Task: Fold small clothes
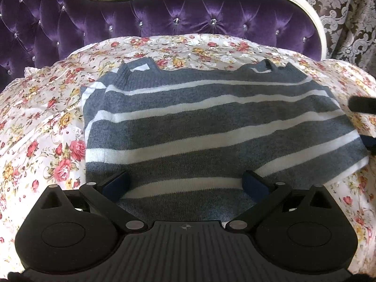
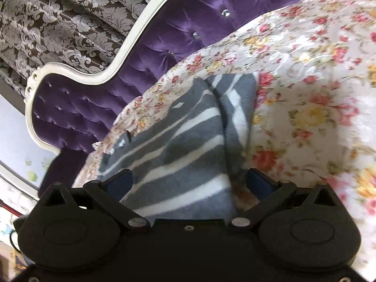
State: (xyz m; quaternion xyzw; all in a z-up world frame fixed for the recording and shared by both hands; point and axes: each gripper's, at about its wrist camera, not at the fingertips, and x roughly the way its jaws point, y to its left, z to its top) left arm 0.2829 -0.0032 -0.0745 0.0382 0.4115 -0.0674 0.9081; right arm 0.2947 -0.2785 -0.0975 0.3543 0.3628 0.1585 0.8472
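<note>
Left wrist view: the striped sweater (image 1: 199, 127) lies folded on the floral bedspread (image 1: 42, 122), below the purple headboard (image 1: 164, 21). Left hand-held gripper (image 1: 185, 183) and right hand-held gripper (image 2: 189, 183) both spread wide over the sweater, gripping nothing.

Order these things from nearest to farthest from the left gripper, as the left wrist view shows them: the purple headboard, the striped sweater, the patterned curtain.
1. Striped sweater: directly under and ahead of the open left gripper, on the floral bedsheet.
2. Purple headboard: behind the sweater, across the top.
3. Patterned curtain: behind the headboard, upper right.
</note>
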